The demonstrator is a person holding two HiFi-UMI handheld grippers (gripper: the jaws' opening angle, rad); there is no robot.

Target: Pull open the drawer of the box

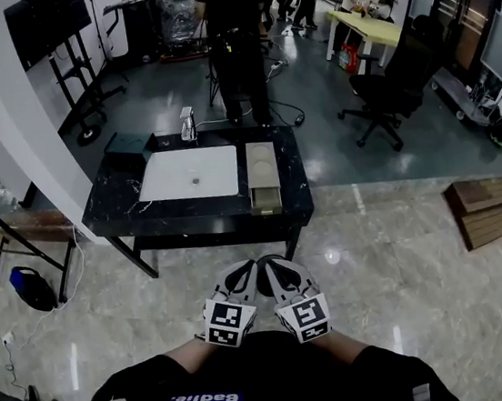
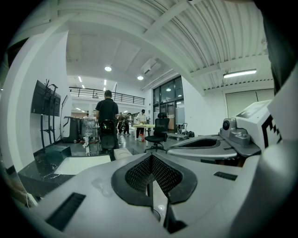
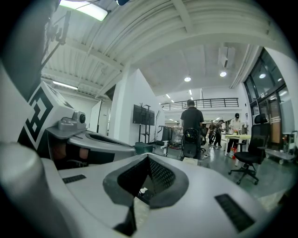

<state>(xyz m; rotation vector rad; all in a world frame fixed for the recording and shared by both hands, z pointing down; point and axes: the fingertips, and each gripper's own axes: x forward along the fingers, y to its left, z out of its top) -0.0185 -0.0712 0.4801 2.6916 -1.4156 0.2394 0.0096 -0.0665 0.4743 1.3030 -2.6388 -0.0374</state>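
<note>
Box [image 1: 262,173]: beige, rigid, probably light; on bench [image 1: 124,212] at 3 o'clock of white mat [image 1: 190,174], at 12 o'clock and well apart from both grippers. Probable hold is the drawer front at its near end; contents unseen. Left gripper [image 1: 240,272], right gripper [image 1: 276,267]: jaws together, holding nothing.

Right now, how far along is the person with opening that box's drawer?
Nothing looks done yet. The beige box sits on the black table, across the floor from the person. The left gripper and right gripper are held near the body, jaws together, empty. Left to do: walk up, grip the drawer front, pull it out. The drawer's exact state is too small to tell.
</note>
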